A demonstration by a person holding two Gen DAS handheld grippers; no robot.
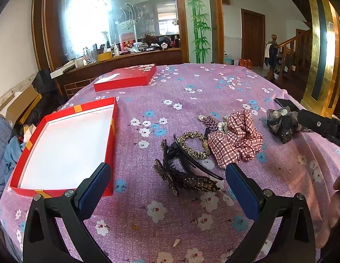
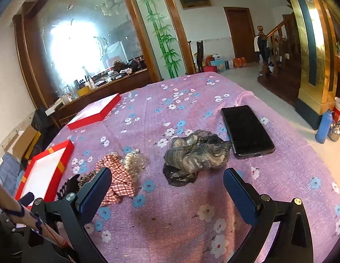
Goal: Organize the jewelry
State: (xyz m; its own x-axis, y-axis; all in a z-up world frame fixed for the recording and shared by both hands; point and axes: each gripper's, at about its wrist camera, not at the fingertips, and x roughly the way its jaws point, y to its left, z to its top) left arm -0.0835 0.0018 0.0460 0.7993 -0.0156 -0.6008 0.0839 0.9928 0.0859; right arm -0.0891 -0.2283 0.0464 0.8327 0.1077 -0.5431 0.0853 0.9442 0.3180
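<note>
Beside the grey scrunchie point(image 2: 196, 151) lies a phone point(image 2: 246, 129); both tools point(image 1: 167, 188) point(image 2: 167, 190) gape empty

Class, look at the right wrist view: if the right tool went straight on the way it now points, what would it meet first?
Most likely the grey scrunchie, which lies centred ahead of the open right tool. The black phone lies beyond and to the right. Depth is uncertain in the fisheye.

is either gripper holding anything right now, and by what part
Nothing is held. The left gripper and the right gripper both have their jaws open above the tablecloth, empty.
</note>
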